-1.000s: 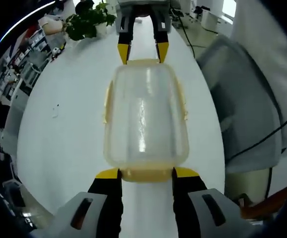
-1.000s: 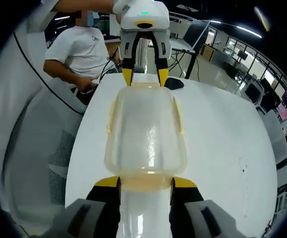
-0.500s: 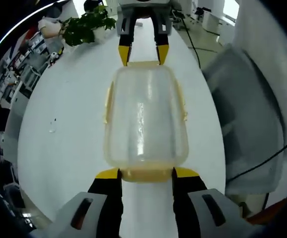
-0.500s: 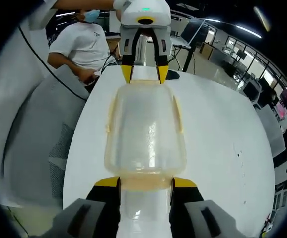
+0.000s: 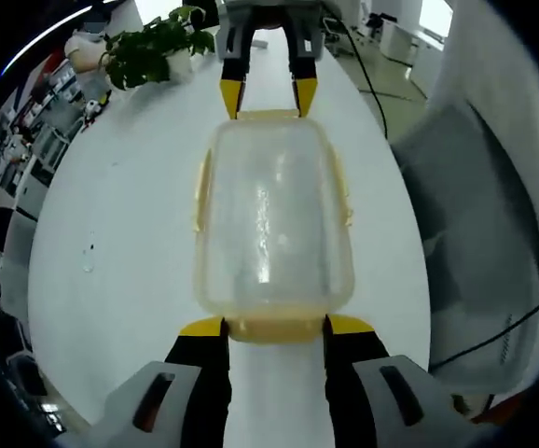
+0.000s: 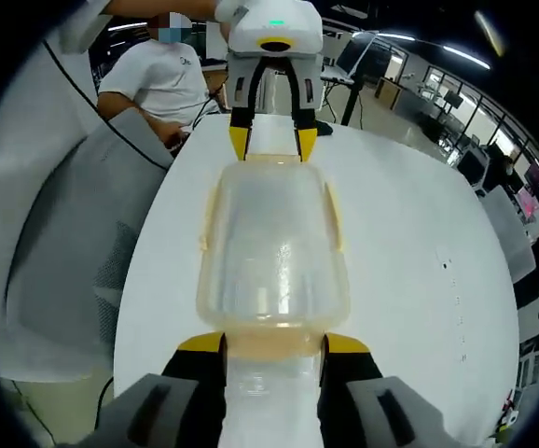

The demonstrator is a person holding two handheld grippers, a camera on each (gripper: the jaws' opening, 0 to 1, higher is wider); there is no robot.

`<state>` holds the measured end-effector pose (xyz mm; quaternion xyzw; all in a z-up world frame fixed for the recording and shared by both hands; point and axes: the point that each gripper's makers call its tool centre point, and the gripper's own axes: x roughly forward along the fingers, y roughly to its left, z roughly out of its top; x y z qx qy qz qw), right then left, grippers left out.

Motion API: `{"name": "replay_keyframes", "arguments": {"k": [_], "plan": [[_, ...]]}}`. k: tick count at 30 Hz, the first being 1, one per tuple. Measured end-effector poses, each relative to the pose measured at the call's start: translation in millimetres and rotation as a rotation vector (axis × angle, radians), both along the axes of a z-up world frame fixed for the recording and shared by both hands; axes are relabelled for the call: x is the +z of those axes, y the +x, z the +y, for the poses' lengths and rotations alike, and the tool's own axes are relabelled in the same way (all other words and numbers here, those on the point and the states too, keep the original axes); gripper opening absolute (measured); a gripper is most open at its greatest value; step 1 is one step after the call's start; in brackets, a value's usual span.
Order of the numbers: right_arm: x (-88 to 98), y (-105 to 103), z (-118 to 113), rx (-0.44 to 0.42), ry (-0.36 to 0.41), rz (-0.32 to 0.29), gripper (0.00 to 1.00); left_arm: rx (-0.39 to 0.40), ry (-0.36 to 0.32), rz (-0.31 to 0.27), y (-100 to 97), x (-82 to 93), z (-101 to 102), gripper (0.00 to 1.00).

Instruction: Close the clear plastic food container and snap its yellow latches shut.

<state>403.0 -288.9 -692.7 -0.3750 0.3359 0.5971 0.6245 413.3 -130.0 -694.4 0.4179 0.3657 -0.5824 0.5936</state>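
Hardly anything has changed about the grip over the last second: the container [image 5: 271,219] sits between the two grippers exactly as it did, while the background behind it has slid, the plant [image 5: 153,47] drifting in the left gripper view and the seated person [image 6: 162,79] shifting in the right gripper view. I read that as the hands carrying or turning the whole box together over the white surface [image 5: 120,233], not as any move on the latches. The left gripper [image 5: 273,326] has its jaws spread either side of the near end latch [image 5: 274,329], their yellow tips touching the box's corners, and the right gripper [image 5: 268,97] stands the same way at the far end; from the right gripper view the roles swap, with the right gripper [image 6: 271,343] at the near end and the left gripper [image 6: 271,143] at the far one. Both sets of jaws are apart, bracing the box rather than clamped on it. The lid looks seated on the base, and the side latches [image 5: 200,191] appear to lie against the wall, though whether they have snapped home I cannot tell. For the task, this suggests closing is done and the end latches are what remain to be checked or pressed.
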Motion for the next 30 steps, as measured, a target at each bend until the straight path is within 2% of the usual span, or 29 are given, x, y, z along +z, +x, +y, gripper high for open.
{"name": "replay_keyframes", "arguments": {"k": [7, 20, 30], "plan": [[-8.7, 1, -23, -0.013, -0.001, 0.014, 0.36, -0.007, 0.001, 0.000, 2.4, -5.6, -22, 0.37], [-22.3, 5, -50, -0.018, -0.011, 0.020, 0.36, -0.014, 0.003, 0.010, 6.6, -21.7, -49, 0.37], [-31.7, 6, -56, -0.019, -0.011, 0.031, 0.36, -0.025, 0.017, 0.025, 7.6, -30.1, -54, 0.37]]}}
